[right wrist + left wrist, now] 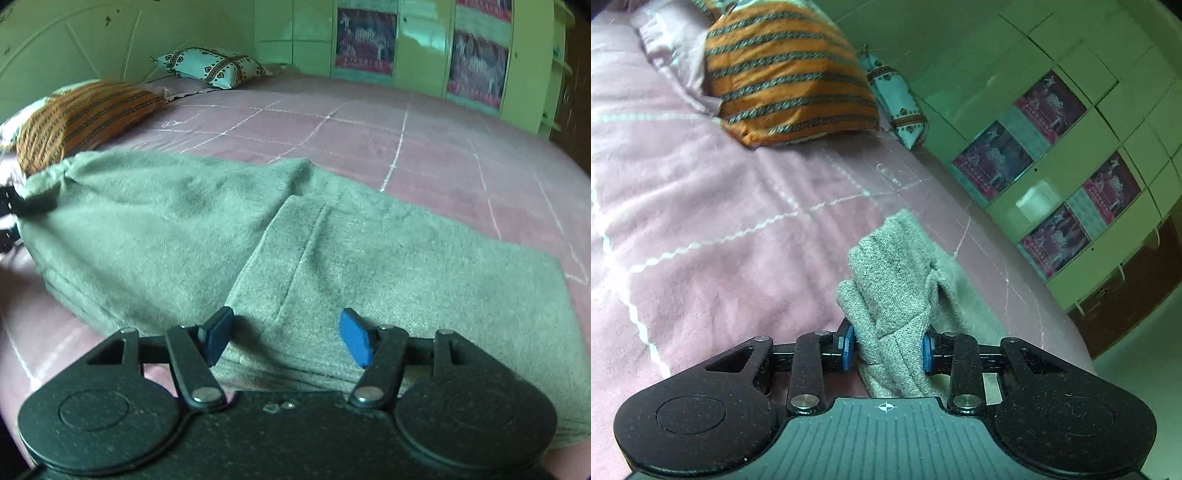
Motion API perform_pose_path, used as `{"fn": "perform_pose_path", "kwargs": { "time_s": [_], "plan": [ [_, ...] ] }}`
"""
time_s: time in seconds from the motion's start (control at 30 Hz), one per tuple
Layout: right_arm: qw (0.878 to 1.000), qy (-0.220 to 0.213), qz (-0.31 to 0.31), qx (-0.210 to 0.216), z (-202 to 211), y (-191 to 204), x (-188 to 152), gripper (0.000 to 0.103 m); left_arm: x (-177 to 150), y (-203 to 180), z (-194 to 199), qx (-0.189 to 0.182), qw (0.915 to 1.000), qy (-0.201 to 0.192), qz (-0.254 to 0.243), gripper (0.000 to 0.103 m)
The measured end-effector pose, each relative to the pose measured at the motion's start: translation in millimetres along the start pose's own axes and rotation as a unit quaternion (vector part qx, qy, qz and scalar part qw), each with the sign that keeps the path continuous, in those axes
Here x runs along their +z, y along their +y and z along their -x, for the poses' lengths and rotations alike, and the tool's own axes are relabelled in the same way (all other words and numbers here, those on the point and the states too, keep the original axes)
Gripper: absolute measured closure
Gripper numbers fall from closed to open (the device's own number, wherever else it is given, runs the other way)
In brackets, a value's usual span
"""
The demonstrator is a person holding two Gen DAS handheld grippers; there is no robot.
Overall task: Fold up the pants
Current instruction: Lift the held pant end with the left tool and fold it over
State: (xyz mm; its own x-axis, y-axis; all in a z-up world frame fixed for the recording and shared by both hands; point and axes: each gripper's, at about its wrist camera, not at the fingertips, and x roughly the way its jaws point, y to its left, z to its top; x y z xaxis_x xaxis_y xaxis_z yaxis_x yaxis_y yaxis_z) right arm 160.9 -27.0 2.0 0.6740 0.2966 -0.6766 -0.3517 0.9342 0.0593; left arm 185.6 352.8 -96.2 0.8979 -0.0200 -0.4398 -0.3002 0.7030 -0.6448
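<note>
Pants (332, 240) of grey-green fleece lie spread flat on the pink quilted bed (443, 147). Risk: the left gripper (888, 349) is clamped on a bunched end only — a thin bite that could slip free when lifted. The right gripper (288, 338) hovers with jaws apart over the near hem, gripping nothing, fabric beneath and between them. An orange striped pillow (81, 114) sits beyond.
</note>
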Motion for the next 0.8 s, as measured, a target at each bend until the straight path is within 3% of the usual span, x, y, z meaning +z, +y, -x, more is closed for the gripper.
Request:
{"fn": "perform_pose_path", "kwargs": {
  "time_s": [0.1, 0.23, 0.5, 0.67, 0.73, 0.8],
  "plan": [
    [0.996, -0.052, -0.069, 0.006, 32.4, -28.3, -3.8, 0.046, 2.6, -22.5, 13.8, -0.006, 0.9992, -0.019, -0.034, 0.069],
    [0.991, -0.050, -0.120, -0.003, 54.8, -63.6, -17.4, 0.046, -1.1, -61.3, 31.5, -0.011, 0.9969, -0.042, -0.066, 0.069],
    [0.971, -0.093, -0.219, -0.019, 104.2, -144.1, -47.4, 0.045, -50.1, -220.9, 27.3, -0.068, 0.9748, -0.053, -0.206, 0.069],
    [0.953, -0.120, -0.277, -0.038, 132.2, -200.9, -70.6, 0.045, -121.3, -322.0, 0.0, -0.145, 0.9580, 0.000, -0.248, 0.069],
    [0.943, -0.129, -0.301, -0.051, 145.1, -226.4, -80.5, 0.045, -164.7, -358.7, -14.2, -0.183, 0.9487, 0.051, -0.253, 0.068],
    [0.931, -0.140, -0.330, -0.066, 157.7, -251.9, -91.1, 0.045, -207.5, -382.7, -27.4, -0.208, 0.9370, 0.119, -0.255, 0.056]
  ]
}}
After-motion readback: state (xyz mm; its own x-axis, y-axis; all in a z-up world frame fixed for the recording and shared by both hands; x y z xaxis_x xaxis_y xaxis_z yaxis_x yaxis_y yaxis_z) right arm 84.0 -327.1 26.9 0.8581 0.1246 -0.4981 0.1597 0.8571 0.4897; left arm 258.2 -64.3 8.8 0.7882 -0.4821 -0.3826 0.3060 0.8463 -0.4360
